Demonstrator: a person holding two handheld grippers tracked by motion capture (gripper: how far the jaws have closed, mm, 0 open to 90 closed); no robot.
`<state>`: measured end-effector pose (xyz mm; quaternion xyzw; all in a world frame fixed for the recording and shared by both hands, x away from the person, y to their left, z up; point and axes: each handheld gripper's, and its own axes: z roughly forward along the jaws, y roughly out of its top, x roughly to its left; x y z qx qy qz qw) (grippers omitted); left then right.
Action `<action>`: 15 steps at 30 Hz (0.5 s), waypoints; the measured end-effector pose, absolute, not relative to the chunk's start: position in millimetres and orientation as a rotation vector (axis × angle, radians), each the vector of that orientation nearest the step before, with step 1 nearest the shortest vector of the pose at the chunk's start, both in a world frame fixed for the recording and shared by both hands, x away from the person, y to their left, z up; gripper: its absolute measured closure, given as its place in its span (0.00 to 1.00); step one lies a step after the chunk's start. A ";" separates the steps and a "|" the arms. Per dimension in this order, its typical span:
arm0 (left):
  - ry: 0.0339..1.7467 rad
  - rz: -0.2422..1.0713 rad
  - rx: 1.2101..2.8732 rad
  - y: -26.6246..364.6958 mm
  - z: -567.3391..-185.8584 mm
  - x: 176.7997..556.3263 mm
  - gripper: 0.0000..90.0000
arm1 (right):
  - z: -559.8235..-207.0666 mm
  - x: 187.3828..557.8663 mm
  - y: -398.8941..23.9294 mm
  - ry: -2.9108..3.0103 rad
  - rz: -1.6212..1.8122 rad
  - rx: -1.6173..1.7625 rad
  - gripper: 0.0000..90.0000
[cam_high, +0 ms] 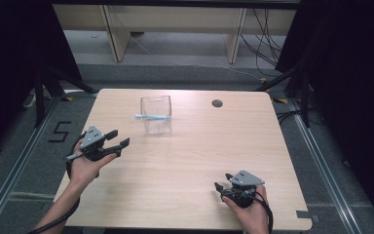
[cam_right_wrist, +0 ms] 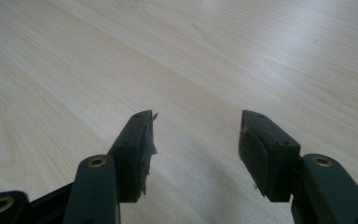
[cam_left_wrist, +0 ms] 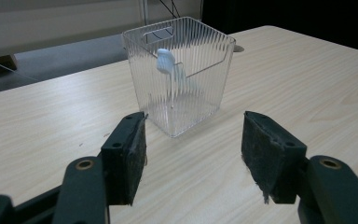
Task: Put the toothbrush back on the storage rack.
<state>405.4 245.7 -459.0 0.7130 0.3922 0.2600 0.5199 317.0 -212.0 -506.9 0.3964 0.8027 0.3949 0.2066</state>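
Clear ribbed bin on wooden surface, holding a pale blue item, possibly a toothbrush. Left gripper near bin, jaws wide, empty. Right gripper well apart, jaws wide, empty.

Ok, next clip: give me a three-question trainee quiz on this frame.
1. True or false: the left tool is shut on the clear container.
2. What lies in the container? A) light blue toothbrush B) spoon C) marker
3. Fill in: the right tool hovers over bare ____.

Key: 1 false, both tools are open and hold nothing; 2 A; 3 table.
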 end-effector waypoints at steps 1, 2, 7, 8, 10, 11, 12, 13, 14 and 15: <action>0.943 0.626 1.710 246.6 -459.9 403.7 0.44 | -506.9 316.9 -211.9 2.235 1.100 1.105 0.51; 0.948 0.628 1.716 247.8 -460.5 401.7 0.44 | -506.8 316.9 -212.0 2.235 1.100 1.105 0.51; 0.945 0.640 1.715 252.7 -466.6 393.1 0.45 | -506.6 318.3 -213.4 2.230 1.106 1.083 0.51; 0.944 0.641 1.718 253.9 -468.0 391.4 0.45 | -506.3 318.3 -213.6 2.233 1.103 1.083 0.51; 0.945 0.634 1.707 255.8 -471.7 388.7 0.45 | -506.1 318.5 -214.0 2.229 1.097 1.069 0.51; 0.956 0.638 1.716 257.3 -472.4 386.4 0.45 | -506.3 317.2 -212.8 2.224 1.106 1.099 0.51; 0.959 0.636 1.713 258.4 -473.9 384.8 0.45 | -506.4 317.3 -212.9 2.223 1.106 1.096 0.51; 0.959 0.635 1.709 259.6 -475.3 383.3 0.45 | -506.4 317.3 -212.9 2.223 1.105 1.097 0.51; 0.958 0.633 1.705 260.7 -476.8 381.8 0.45 | -506.4 317.3 -212.9 2.223 1.105 1.097 0.51; 0.959 0.633 1.703 262.1 -478.2 380.2 0.44 | -506.4 317.3 -212.8 2.223 1.106 1.097 0.51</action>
